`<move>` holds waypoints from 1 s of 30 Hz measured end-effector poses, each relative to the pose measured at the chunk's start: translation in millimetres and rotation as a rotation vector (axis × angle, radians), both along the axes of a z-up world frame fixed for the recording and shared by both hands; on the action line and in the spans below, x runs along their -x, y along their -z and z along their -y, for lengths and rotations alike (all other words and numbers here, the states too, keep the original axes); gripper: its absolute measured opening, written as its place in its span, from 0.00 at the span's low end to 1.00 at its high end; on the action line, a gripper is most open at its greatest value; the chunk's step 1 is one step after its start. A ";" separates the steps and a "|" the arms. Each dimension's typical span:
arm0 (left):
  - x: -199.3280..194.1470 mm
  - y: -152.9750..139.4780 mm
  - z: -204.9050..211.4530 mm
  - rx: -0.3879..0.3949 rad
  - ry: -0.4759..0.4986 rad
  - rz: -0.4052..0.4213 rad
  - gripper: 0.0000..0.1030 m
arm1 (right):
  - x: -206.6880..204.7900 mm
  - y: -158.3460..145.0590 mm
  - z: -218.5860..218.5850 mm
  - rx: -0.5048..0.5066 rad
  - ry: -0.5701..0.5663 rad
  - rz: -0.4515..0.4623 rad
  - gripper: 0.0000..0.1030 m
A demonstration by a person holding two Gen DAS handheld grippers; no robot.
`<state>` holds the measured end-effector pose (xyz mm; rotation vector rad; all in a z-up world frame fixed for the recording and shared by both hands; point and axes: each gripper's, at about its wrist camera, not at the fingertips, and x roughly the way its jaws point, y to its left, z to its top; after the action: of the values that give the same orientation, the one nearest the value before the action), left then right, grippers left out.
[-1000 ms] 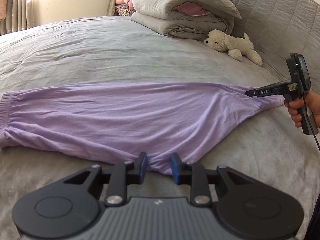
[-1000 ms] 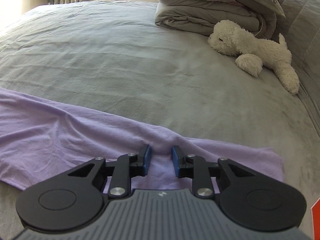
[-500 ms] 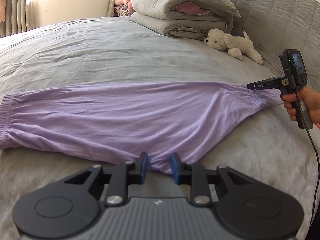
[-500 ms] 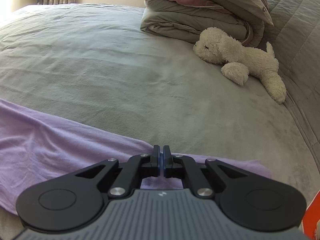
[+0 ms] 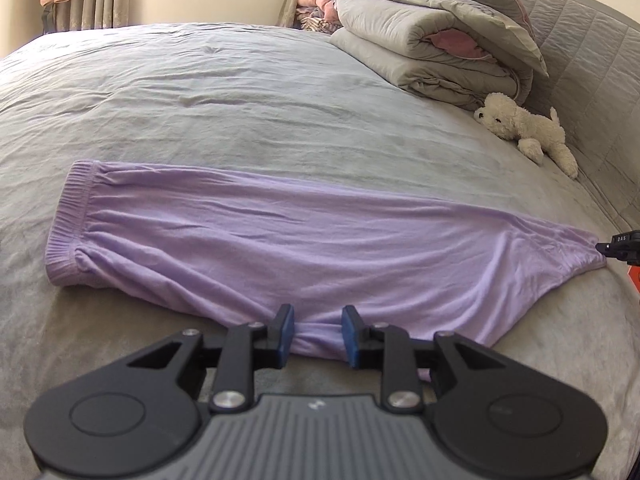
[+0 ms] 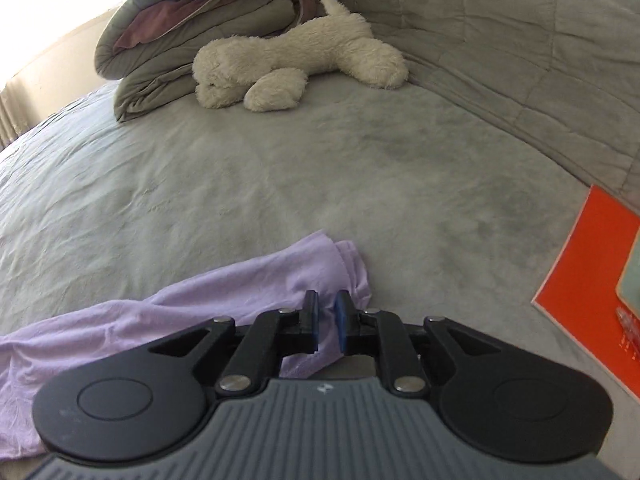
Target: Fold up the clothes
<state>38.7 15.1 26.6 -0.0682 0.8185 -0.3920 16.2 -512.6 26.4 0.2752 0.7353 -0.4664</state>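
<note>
Lilac trousers (image 5: 280, 240) between both tools

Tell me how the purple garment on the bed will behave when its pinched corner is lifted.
The thin lilac knit garment will probably drape limply: it wrinkles toward the right gripper. It looks light. The elastic waistband end will likely trail along the grey bedspread.

bare bed (image 5: 240, 92), plush toy (image 6: 296, 68) (far corner)

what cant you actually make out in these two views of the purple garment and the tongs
- Left wrist view: right tongs cut off by the frame edge; only the tip shows at the purple garment.
- Right wrist view: garment's far end cut off left.
- Right wrist view: orange item cut off right; its print is blurred.
</note>
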 end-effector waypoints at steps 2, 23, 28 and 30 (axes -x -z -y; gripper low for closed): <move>-1.0 -0.6 -1.9 -0.002 -0.011 0.001 0.26 | -8.0 4.9 -6.4 0.077 -0.010 -0.033 0.14; -2.9 -1.4 -4.6 0.002 -0.029 -0.016 0.27 | -28.3 -12.1 -132.0 0.105 -0.583 -0.078 0.30; -1.3 -1.5 -2.4 -0.012 -0.019 -0.010 0.29 | -48.9 5.2 -128.8 0.168 -0.515 -0.115 0.35; -2.3 -1.6 -3.1 -0.009 -0.019 -0.013 0.29 | -53.0 8.4 -119.5 0.214 -0.438 -0.109 0.42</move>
<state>41.0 18.2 28.2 -0.0703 0.8323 -0.3701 69.1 -393.1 18.0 -0.1142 0.8185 -0.1413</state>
